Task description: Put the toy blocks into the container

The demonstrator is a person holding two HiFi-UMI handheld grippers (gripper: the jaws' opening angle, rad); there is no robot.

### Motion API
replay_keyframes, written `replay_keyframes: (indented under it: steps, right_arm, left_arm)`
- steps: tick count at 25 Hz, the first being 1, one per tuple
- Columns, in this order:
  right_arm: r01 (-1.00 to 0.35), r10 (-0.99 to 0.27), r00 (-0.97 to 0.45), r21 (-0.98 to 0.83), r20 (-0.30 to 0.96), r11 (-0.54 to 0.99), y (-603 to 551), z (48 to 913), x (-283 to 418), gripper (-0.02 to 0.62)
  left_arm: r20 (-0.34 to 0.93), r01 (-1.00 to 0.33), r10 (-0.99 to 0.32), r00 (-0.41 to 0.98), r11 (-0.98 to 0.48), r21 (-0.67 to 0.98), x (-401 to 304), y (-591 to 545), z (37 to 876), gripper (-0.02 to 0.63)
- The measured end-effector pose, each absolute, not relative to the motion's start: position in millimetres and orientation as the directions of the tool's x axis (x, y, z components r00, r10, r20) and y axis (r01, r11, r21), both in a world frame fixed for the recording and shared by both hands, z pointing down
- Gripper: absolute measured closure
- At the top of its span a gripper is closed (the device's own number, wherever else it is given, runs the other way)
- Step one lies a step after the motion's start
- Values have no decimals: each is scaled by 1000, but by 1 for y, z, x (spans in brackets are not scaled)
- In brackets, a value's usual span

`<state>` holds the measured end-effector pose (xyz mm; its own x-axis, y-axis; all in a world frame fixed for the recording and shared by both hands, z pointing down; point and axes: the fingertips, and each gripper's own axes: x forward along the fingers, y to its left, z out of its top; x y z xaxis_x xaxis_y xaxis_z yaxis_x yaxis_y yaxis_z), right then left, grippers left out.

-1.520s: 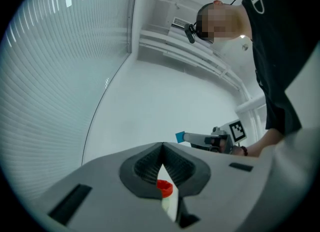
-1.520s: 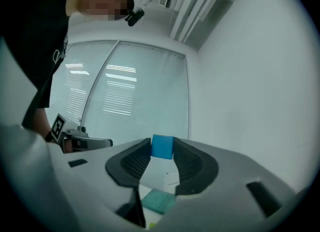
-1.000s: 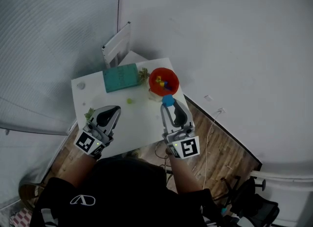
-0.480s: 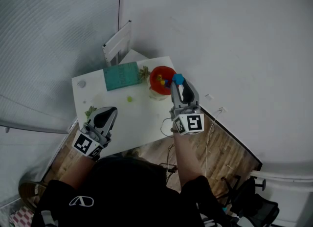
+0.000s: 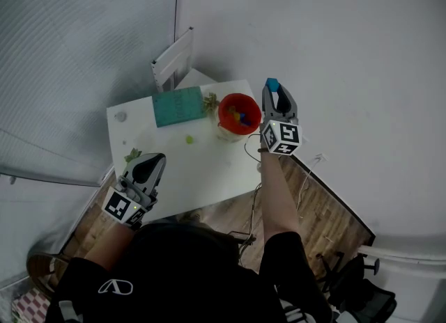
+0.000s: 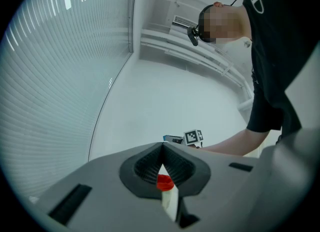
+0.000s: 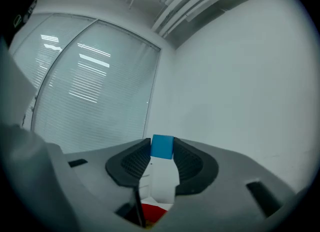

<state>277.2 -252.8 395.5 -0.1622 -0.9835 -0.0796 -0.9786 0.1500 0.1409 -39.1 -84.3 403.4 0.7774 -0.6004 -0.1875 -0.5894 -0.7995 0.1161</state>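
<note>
My right gripper (image 7: pixel 161 152) pinches a blue block (image 7: pixel 162 146) between its pad tips. The red container (image 5: pixel 240 113), with several blocks inside, sits just left of that gripper on the white table (image 5: pixel 205 175). My left gripper (image 6: pixel 162 147) has its jaws pressed together and empty. It hangs over the table's near edge, with the container well ahead of it.

Small blue toy cube (image 5: pixel 272 83) was held beside the red round plastic container (image 5: pixel 223 106).
The right gripper (image 5: pixel 273 88) pinched the cube at its tips, while the left gripper (image 5: pixel 155 159) hovered over the white square table's (image 5: pixel 209 168) near left corner.
</note>
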Motion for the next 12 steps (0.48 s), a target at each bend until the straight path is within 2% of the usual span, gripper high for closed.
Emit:
replay_keyframes:
  steps: [4, 12]
  right_arm:
    - [-984, -990, -139, 113, -5, 137, -271, 428, 289, 457]
    - [-990, -965, -130, 23, 229, 139, -297, 528, 296, 457]
  left_arm:
    - [-185, -597, -608, 772, -794, 120, -42, -86, 405, 601]
    - [-168, -607, -619, 767, -785, 121, -45, -88, 411, 601]
